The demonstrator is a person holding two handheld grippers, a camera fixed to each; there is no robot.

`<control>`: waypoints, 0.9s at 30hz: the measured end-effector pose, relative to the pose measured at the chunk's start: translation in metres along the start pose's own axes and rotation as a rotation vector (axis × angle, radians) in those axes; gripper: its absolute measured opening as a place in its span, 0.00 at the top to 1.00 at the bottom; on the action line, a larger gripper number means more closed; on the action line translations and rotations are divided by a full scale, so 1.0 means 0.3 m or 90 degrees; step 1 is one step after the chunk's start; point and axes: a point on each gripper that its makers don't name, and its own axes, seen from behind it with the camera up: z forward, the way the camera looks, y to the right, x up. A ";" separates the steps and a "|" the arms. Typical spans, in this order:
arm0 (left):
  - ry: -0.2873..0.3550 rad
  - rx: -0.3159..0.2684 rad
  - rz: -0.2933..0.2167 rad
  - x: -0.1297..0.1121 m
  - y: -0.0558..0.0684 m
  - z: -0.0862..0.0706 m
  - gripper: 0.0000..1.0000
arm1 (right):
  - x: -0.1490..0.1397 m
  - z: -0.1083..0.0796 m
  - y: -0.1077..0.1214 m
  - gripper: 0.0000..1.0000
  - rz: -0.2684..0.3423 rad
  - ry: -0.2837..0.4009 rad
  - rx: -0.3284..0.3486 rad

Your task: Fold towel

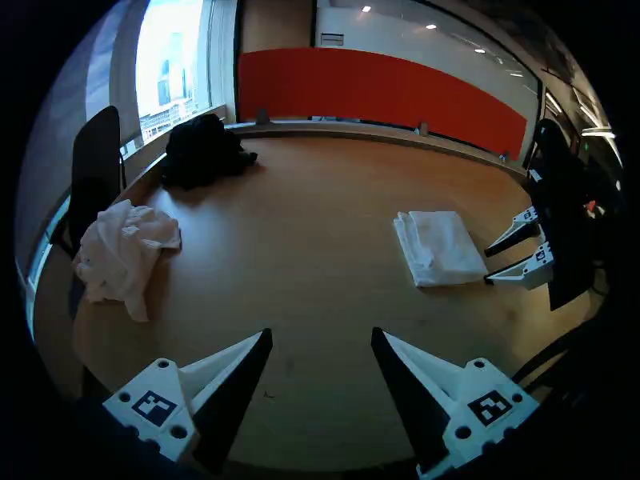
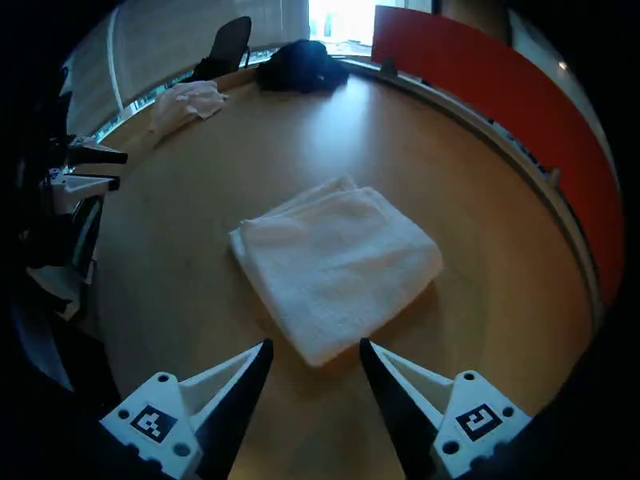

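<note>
Fingers of the left hand-held gripper (image 1: pixel 320 340) stand wide apart and hold nothing above the wooden bench (image 1: pixel 320 240) in the left gripper view. From left to right beyond them are a dark chair (image 1: pixel 96 164) at the bench's edge, a crumpled white cloth (image 1: pixel 124 252) on the bench and a black garment (image 1: pixel 204 150) heaped near the window (image 1: pixel 168 72). A red wall panel (image 1: pixel 376 88) runs behind the far edge. The white towel (image 1: pixel 436 246) is folded into a neat rectangle and lies flat on the right part of the bench. Close beside the towel's right edge, the right hand-held gripper (image 1: pixel 490 268) points toward it with its fingers apart.

In the right gripper view that gripper's two fingers are likewise spread and empty. The near corner of the folded towel (image 2: pixel 340 268) lies just ahead of the gap between their tips, and neither finger presses on it. The left hand-held gripper (image 2: pixel 112 168) sits at the far left of this view, well apart from the towel.
</note>
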 end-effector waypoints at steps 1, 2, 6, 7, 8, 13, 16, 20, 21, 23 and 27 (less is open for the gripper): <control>0.000 0.000 0.000 -0.001 0.000 -0.001 0.08 | -0.007 0.002 0.000 0.19 0.001 -0.003 -0.001; 0.000 0.000 0.000 -0.002 0.000 -0.001 0.08 | -0.013 0.004 0.000 0.21 0.001 -0.005 -0.001; -0.001 0.000 0.000 -0.006 0.002 -0.003 0.08 | -0.039 0.015 0.000 0.36 0.007 -0.016 -0.003; -0.001 0.000 -0.001 -0.007 0.002 -0.004 0.08 | -0.043 0.018 -0.001 0.40 0.010 -0.017 -0.003; -0.001 0.000 -0.001 -0.007 0.002 -0.004 0.08 | -0.046 0.020 -0.001 0.44 0.012 -0.018 -0.003; -0.001 -0.002 -0.003 -0.010 0.004 -0.007 0.08 | -0.056 0.025 -0.003 0.58 0.026 -0.019 -0.003; -0.001 -0.002 -0.002 -0.011 0.003 -0.009 0.08 | -0.060 0.028 -0.003 0.60 0.032 -0.018 -0.004; -0.002 -0.002 -0.001 -0.013 0.001 -0.009 0.08 | -0.063 0.030 -0.003 0.69 0.034 -0.017 -0.006; -0.002 -0.002 -0.001 -0.014 0.001 -0.009 0.08 | -0.064 0.031 -0.003 0.73 0.034 -0.016 -0.007; -0.002 -0.002 -0.001 -0.016 0.001 -0.009 0.08 | -0.064 0.030 -0.002 0.78 0.036 -0.015 -0.007; -0.003 -0.003 0.001 -0.019 0.005 -0.009 0.08 | -0.066 0.029 0.000 0.93 0.040 -0.014 -0.007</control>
